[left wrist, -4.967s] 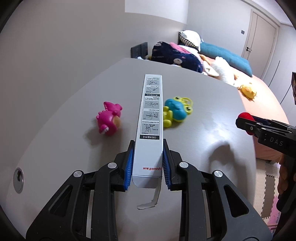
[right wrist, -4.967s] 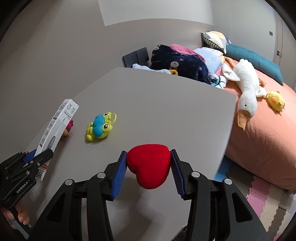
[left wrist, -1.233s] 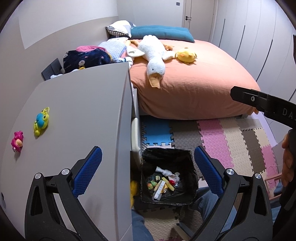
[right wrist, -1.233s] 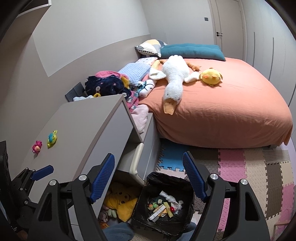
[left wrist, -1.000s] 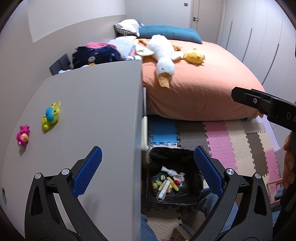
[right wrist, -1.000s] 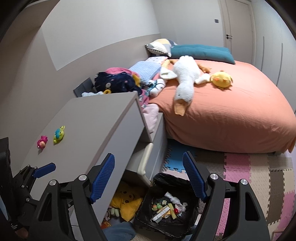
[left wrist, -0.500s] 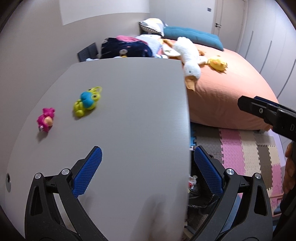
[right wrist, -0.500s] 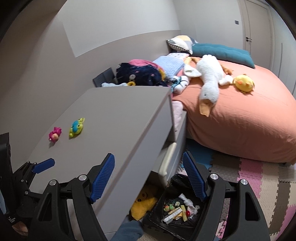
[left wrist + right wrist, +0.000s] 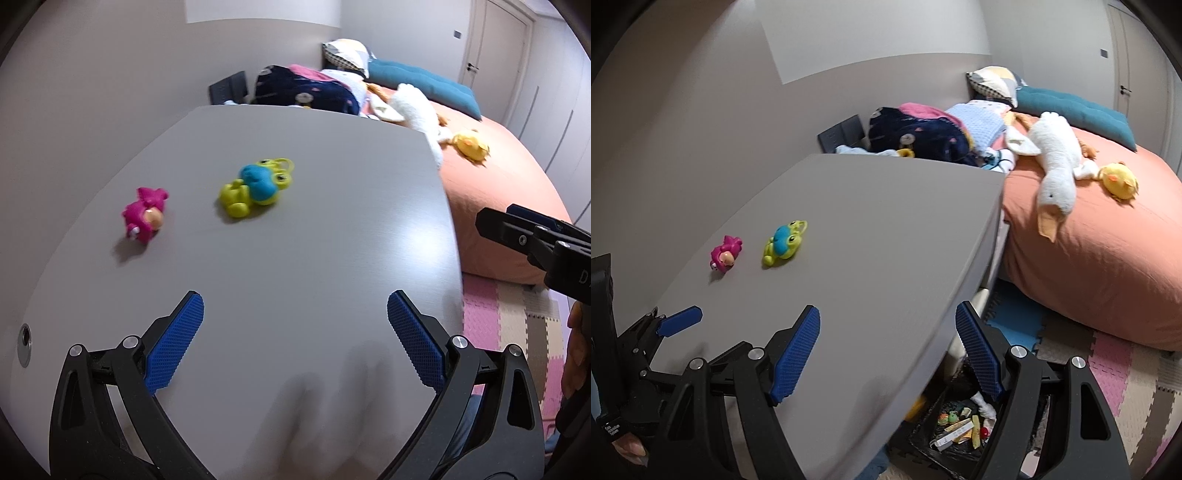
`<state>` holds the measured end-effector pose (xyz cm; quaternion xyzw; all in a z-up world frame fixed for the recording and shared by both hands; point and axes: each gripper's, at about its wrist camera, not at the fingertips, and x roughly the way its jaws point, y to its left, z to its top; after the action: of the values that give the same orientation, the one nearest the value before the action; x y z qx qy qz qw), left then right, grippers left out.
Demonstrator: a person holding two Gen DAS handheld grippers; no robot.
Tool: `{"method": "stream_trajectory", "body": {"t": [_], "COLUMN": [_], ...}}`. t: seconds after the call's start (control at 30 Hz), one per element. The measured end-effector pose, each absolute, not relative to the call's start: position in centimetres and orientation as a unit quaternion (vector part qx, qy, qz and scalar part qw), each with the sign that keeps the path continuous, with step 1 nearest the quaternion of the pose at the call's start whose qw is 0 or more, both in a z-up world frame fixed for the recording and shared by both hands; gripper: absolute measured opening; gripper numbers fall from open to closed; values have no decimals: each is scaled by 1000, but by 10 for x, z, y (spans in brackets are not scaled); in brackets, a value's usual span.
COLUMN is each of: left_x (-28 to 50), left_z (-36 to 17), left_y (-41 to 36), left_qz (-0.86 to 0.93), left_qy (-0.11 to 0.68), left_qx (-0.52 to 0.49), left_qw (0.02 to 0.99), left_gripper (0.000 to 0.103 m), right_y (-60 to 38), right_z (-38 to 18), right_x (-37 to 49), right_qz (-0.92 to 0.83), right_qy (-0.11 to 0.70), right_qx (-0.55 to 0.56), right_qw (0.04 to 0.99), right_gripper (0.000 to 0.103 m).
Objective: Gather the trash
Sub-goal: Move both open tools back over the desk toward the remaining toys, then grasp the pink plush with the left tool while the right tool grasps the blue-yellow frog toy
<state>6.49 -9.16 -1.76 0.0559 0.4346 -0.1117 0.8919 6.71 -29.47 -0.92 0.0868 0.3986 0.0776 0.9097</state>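
Observation:
My left gripper (image 9: 295,314) hangs open over the near part of the grey tabletop (image 9: 314,240), nothing between its blue pads. My right gripper (image 9: 888,328) is open too and empty, straddling the table's right edge. Farther along the table lie a pink toy (image 9: 144,215) (image 9: 726,254) and a blue-and-yellow frog toy (image 9: 258,186) (image 9: 785,240). On the floor below the table edge stands a black-lined bin (image 9: 960,428) holding a white box, a red piece and other scraps. The other gripper's black arm shows at the right edge of the left wrist view and the lower left of the right wrist view.
An orange bed (image 9: 1108,251) with a white plush goose (image 9: 1056,166) and a yellow plush chick (image 9: 1119,181) stands right of the table. Piled clothes (image 9: 923,129) lie behind the table. Foam puzzle mats (image 9: 1119,369) cover the floor. A drawer handle (image 9: 979,299) juts beneath the tabletop.
Both grippers have swung left, from over the bin back over the tabletop. The toys now sit nearer the centre of each view. The bin has slipped out of the left wrist view.

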Motion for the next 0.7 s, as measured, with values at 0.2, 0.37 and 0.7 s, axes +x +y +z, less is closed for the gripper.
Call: {"method": "stream_trajectory", "body": {"t": [0.2,0.37,0.7], "left_x": [77,91,123], "left_z": [-20,-23,-29], "left_y": [-65,-41,-5], "left_qz": [-86,-68,-35], "left_qy": [437,439,434], "left_qx": [44,32,-13], "left_qw": [894,895,900], "left_gripper": [96,96,96], "right_y": [-270,-249,-220], "right_z": [-16,-21,-32], "right_x": [87,106,136], "right_qz": [100,115,132], "right_qy": [407,414,424], "right_qx": [85,84,75], "right_qw": [904,899,893], "right_gripper": [76,77,77]}}
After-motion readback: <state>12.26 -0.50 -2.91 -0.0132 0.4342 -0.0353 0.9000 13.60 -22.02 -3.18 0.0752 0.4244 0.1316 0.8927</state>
